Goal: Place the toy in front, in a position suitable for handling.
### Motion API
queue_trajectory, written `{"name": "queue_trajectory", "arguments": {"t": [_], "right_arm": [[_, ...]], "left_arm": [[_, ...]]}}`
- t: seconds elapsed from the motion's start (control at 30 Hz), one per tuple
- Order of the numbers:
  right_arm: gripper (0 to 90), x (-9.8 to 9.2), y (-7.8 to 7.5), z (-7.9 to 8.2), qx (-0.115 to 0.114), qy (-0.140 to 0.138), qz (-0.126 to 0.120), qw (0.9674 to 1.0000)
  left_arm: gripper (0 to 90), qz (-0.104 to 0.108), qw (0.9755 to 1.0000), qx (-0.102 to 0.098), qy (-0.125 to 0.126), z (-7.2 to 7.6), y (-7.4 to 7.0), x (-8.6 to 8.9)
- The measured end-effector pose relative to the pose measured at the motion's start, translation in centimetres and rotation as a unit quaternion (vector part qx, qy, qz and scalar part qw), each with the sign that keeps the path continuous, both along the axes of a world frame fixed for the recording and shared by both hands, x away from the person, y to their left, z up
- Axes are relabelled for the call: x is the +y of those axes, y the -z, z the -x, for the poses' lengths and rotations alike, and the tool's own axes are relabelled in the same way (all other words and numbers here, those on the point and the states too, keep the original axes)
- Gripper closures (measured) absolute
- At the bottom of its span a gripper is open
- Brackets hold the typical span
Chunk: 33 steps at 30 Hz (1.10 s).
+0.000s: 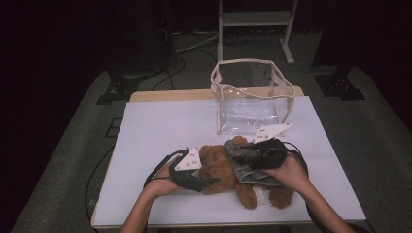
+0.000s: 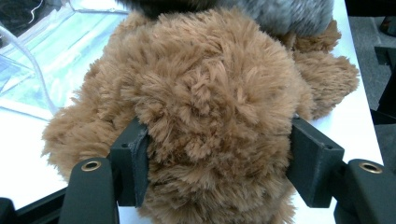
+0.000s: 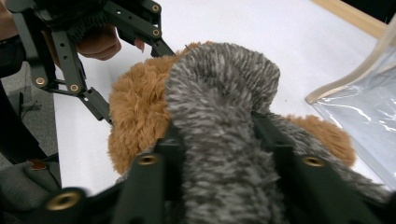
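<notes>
Teddy bear [image 1: 228, 170] lies just in front of the clear bag [image 1: 250, 97], head clamped in the left gripper [image 2: 217, 154] while the right gripper [image 3: 222, 154] pinches its grey hood [image 3: 219, 93], seemingly for dressing.

both forearms enter from the bottom of the high view and converge toward the table centre. the left hand [image 1: 160, 183] carries the left gripper [image 1: 210, 180], pointed toward the right, its jaws clamped on brown plush. the right hand [image 1: 286, 171] carries the right gripper [image 1: 232, 148], pointed toward the left, its jaws set around grey plush, pads against it.
</notes>
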State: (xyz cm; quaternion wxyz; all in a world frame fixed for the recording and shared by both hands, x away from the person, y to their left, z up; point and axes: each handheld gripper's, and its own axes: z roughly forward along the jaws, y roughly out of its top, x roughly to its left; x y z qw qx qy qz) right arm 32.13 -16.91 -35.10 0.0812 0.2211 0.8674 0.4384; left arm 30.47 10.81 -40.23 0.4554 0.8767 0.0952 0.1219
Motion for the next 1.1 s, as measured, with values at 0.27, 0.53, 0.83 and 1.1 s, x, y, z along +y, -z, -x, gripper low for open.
{"name": "queue_trajectory", "arguments": {"t": [0.27,0.53,0.83,1.1], "right_arm": [[43.4,-1.7,-1.7,0.7,-0.021,-0.001,0.012,0.9997],[53.2,-1.1,-1.4,1.4,-0.031,-0.014,0.022,0.9992],[75.6,0.3,-0.1,-0.2,0.002,-0.003,-0.004,1.0],[75.7,2.6,-0.6,0.5,0.011,-0.049,-0.034,0.9981]], "left_arm": [[31.6,-0.005,1.0,0.004,-0.002,-0.1,-0.2,0.2],[34.1,-0.008,1.0,-0.002,0.001,-0.1,-0.2,0.1],[33.8,-0.001,1.0,-0.001,-0.008,-0.3,0.0,0.5],[32.2,0.001,0.9999,-0.003,-0.01,-0.3,0.0,0.4]]}}
